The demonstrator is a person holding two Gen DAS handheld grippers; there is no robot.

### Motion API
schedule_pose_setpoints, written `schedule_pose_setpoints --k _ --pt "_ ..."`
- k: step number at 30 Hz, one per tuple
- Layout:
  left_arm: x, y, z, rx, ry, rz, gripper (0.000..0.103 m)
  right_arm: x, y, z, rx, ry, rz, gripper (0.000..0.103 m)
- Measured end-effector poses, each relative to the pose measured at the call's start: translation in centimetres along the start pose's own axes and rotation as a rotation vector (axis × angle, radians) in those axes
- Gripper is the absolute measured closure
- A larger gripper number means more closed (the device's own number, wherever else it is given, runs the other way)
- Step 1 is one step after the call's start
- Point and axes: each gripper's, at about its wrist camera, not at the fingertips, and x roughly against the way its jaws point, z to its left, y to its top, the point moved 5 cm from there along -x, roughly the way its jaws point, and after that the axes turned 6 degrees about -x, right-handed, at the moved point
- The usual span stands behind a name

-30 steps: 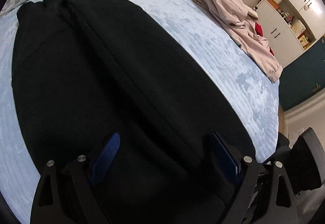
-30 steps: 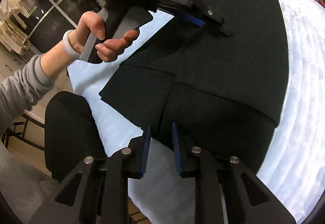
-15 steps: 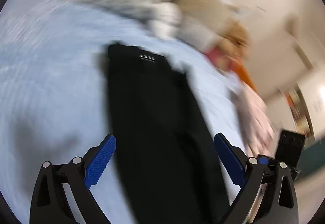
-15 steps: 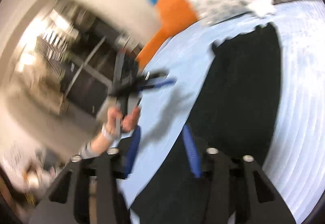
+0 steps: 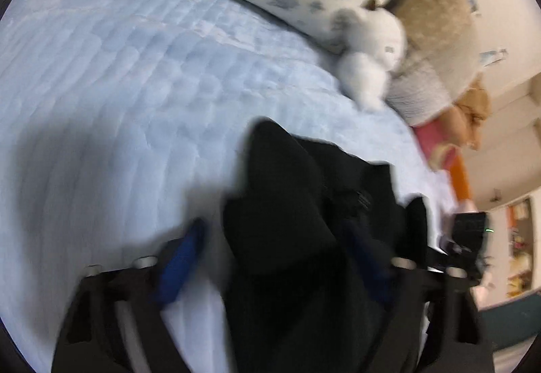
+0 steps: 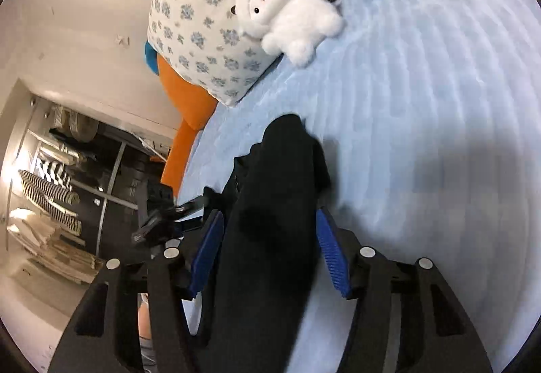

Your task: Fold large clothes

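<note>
The black garment (image 5: 287, 221) lies bunched on the light blue bed, its end pointing toward the pillows; it also shows in the right wrist view (image 6: 280, 204). My left gripper (image 5: 270, 258) is open, its blue pads on either side of the cloth. My right gripper (image 6: 267, 248) is open too, its blue pads (image 6: 329, 258) straddling the cloth. Neither pair of pads presses the fabric. The other gripper shows at the right edge of the left wrist view (image 5: 466, 238) and at the left of the right wrist view (image 6: 159, 221).
A white plush toy (image 6: 287, 11) rests against a flowered pillow (image 6: 199, 31) at the head of the bed. A grey pillow (image 5: 436, 35) and an orange cushion (image 6: 186, 102) lie nearby. The blue quilt (image 5: 118, 85) spreads around. A wardrobe (image 6: 50, 187) stands beside the bed.
Both grippers have swung from the foot end toward the pillows. The right gripper, shut a second ago, now stands open. The garment now lies bunched and narrower between the pads.
</note>
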Motion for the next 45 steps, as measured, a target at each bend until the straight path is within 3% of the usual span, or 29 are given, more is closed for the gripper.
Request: schedule_pose_setpoints --k 1,2,3,4,7,9,13,15,16,17,18,19,20,22,23,25,27,29,32,34,36,37,39,40,42,43,44,45 --pt "-0.2 0.9 0.1 0.026 -0.011 -0.008 0.063 -0.5 0.6 -0.1 -0.007 -0.006 0.005 0.059" --pt "-0.5 1.6 0.2 0.056 -0.017 -0.003 0.082 -0.7 1.1 0.0 -0.003 0.000 0.014 0.074" --pt "-0.5 2.4 0.2 0.079 -0.019 -0.006 0.082 -0.7 1.6 0.5 0.009 0.011 0.008 0.087" --pt "-0.4 3.2 -0.6 0.052 -0.028 -0.015 0.083 -0.4 1.9 1.5 0.042 0.045 0.000 0.089" --pt "-0.4 4.5 -3.2 -0.074 -0.010 -0.045 0.092 -0.4 2.4 4.0 0.144 0.082 0.003 0.093" --pt "-0.9 5.0 -3.9 -0.113 -0.013 -0.055 0.093 -1.1 2.7 4.0 0.156 0.058 0.013 0.093" --pt "-3.6 5.4 -0.4 0.013 0.018 -0.058 0.097 -2.9 2.9 0.5 0.051 -0.038 0.041 0.092" --pt "-4.1 4.9 0.4 0.043 -0.023 -0.061 0.095 -3.1 2.9 -1.5 -0.033 -0.064 0.027 0.086" --pt "-3.8 4.9 0.4 0.044 -0.036 -0.076 0.092 -2.8 3.0 -1.8 -0.065 -0.041 0.021 0.084" --pt "-3.0 4.9 -0.1 0.036 -0.061 -0.098 0.069 -2.3 3.2 -1.9 -0.080 -0.030 0.010 0.073" --pt "-2.0 4.9 -0.8 0.017 -0.090 -0.107 0.054 -1.7 3.4 -1.7 -0.081 -0.031 -0.005 0.048" --pt "-0.6 4.9 -1.6 -0.015 -0.074 -0.119 0.021 -1.1 3.5 -1.2 -0.074 -0.017 -0.020 0.039" --pt "0.9 4.9 -2.1 -0.048 -0.046 -0.146 0.005 -0.3 3.7 -0.6 -0.062 -0.010 -0.033 0.024" --pt "4.9 4.5 -3.7 -0.150 -0.045 -0.187 0.005 1.0 3.8 0.2 -0.048 0.002 -0.031 0.022" --pt "6.5 4.0 -3.8 -0.153 -0.069 -0.191 0.004 1.6 3.6 0.7 -0.042 0.022 -0.019 0.022" --pt "8.6 2.6 -3.7 -0.144 -0.135 -0.149 0.004 2.3 2.9 1.5 -0.018 0.034 0.015 0.022" --pt "9.4 0.8 -3.4 -0.183 -0.107 -0.123 0.004 2.3 2.1 2.0 0.003 0.023 0.050 0.022" --pt "8.7 -1.0 -2.4 -0.181 -0.102 -0.087 0.004 1.7 1.6 1.8 -0.002 -0.014 0.072 0.024" --pt "6.0 -3.0 0.4 -0.072 -0.124 -0.017 0.004 -0.1 1.1 0.8 -0.053 -0.032 0.117 0.025" --pt "3.7 -4.1 1.0 -0.034 -0.158 0.028 0.004 -1.0 0.6 0.7 -0.021 -0.063 0.149 0.026" --pt "3.5 -4.3 0.3 -0.091 -0.155 -0.018 0.004 -1.2 0.3 0.9 0.005 -0.064 0.180 0.025" --pt "3.2 -4.2 -0.2 -0.090 -0.212 -0.012 0.004 -1.3 0.5 0.9 -0.002 -0.064 0.184 0.025" --pt "2.7 -3.8 -0.2 -0.050 -0.266 -0.031 0.004 -1.5 1.0 0.8 -0.023 -0.049 0.165 0.035" --pt "2.5 -3.4 -0.3 -0.041 -0.276 -0.035 0.005 -2.0 1.1 0.9 -0.033 -0.034 0.165 0.039" --pt "1.7 -2.9 -0.9 -0.046 -0.288 -0.039 0.023 -3.6 0.8 1.1 -0.027 -0.028 0.187 0.064" --pt "1.3 -2.9 -1.1 -0.046 -0.287 -0.030 0.048 -4.2 0.5 1.0 -0.030 -0.035 0.193 0.071" --pt "0.6 -2.8 -1.1 -0.039 -0.254 -0.024 0.065 -4.7 0.3 1.1 -0.032 -0.033 0.193 0.081" --pt "0.0 -2.7 -0.9 -0.024 -0.221 -0.022 0.069 -4.8 0.2 1.2 -0.022 -0.035 0.184 0.085"
